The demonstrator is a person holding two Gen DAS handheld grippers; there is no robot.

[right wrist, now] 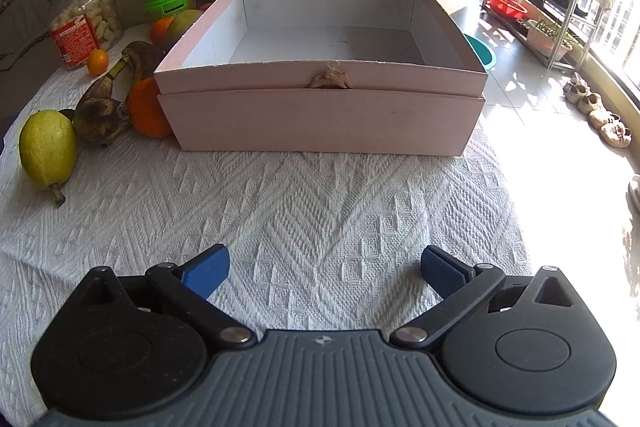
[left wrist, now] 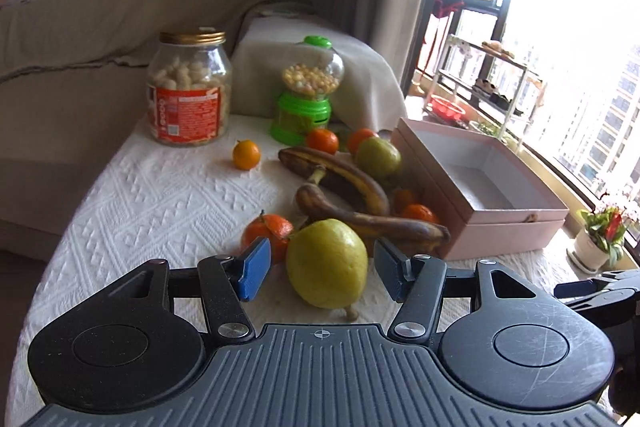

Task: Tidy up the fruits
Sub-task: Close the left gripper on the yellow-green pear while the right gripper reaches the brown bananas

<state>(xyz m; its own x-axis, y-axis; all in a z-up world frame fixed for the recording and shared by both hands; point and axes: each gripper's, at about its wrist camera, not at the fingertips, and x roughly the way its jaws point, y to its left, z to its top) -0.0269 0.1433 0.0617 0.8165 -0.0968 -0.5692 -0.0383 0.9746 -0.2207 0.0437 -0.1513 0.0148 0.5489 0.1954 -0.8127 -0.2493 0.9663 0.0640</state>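
Note:
My left gripper (left wrist: 322, 269) is open, its blue pads either side of a yellow-green pear (left wrist: 326, 263) lying on the white cloth, not closed on it. Behind the pear lie a peeled-looking tangerine (left wrist: 272, 229), two brown bananas (left wrist: 352, 195), a green apple (left wrist: 378, 157) and several small oranges (left wrist: 322, 140). The empty pink box (left wrist: 480, 187) stands to their right. My right gripper (right wrist: 324, 273) is open and empty above bare cloth, in front of the pink box (right wrist: 320, 119). The pear (right wrist: 48, 149) and bananas (right wrist: 104, 111) lie at that view's left.
A jar of snacks (left wrist: 188, 95) and a green candy dispenser (left wrist: 306, 95) stand at the back of the table. One small orange (left wrist: 246, 155) sits alone. A flower pot (left wrist: 596, 247) is at the right edge. The table's round edge drops to the floor on the right.

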